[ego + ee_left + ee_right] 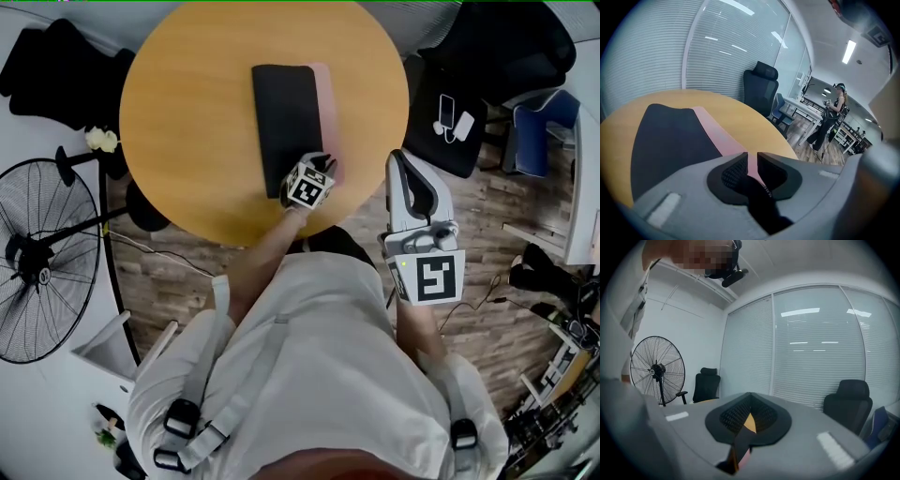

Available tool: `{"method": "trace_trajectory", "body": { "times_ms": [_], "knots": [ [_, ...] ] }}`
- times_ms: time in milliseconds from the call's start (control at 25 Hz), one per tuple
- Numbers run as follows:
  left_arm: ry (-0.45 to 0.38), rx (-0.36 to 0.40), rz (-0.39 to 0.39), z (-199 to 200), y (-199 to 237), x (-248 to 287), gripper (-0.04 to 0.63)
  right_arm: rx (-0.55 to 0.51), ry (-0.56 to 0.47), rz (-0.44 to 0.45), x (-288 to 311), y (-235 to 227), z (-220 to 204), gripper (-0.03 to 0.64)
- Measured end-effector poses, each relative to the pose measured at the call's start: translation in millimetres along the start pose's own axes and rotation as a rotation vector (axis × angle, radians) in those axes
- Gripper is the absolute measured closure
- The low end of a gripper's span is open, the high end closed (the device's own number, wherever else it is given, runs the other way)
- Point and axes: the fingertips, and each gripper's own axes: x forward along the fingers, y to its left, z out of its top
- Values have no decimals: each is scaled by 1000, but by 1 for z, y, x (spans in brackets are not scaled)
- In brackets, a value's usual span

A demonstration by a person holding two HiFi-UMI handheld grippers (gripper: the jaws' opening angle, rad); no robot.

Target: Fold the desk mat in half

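Black over pink was how the desk mat [286, 122] lay in the head view, doubled over on the round tabletop [187, 141], running from its middle toward the far edge, with a pink strip [323, 112] of the lower layer left bare along the mat's right side. The left gripper [319, 167] sat at the mat's near right corner, not far from the near edge of the tabletop, while the right gripper [399, 161] hung off the tabletop beyond its right edge, close to my body. In the left gripper view the jaws stood a little apart, the pink strip showing through the narrow gap and neither pad pressing on it, so I judged the fold laid and the corner let go. In the right gripper view the jaws met at their tips with nothing between them, only a sliver of orange tabletop behind. I judged the task to be at its release stage. The next move called for lifting the left gripper straight clear without dragging the top layer, and perhaps nudging that layer rightward to cover the strip.
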Motion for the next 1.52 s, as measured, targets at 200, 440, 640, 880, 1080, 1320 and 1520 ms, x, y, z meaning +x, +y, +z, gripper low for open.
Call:
{"method": "trace_trajectory", "body": {
  "times_ms": [200,440,640,880,1080,1320,1520],
  "knots": [
    [-20,-16,0,8,-1,-9,525,3,-1,-2,2,0,1,612],
    [-85,-25,17,29,2,-30,525,5,-5,1,5,3,1,612],
    [-132,-21,31,45,4,-46,525,3,-12,8,7,8,5,612],
    [-209,-32,36,69,2,-74,525,1,-18,16,7,15,8,612],
    [-290,-14,57,96,5,-103,525,1,-23,20,8,20,10,612],
    [-368,9,62,125,-2,-139,525,-2,-33,22,7,24,15,612],
    [-447,28,65,151,-11,-169,525,-3,-37,29,7,26,19,612]
  ]
}}
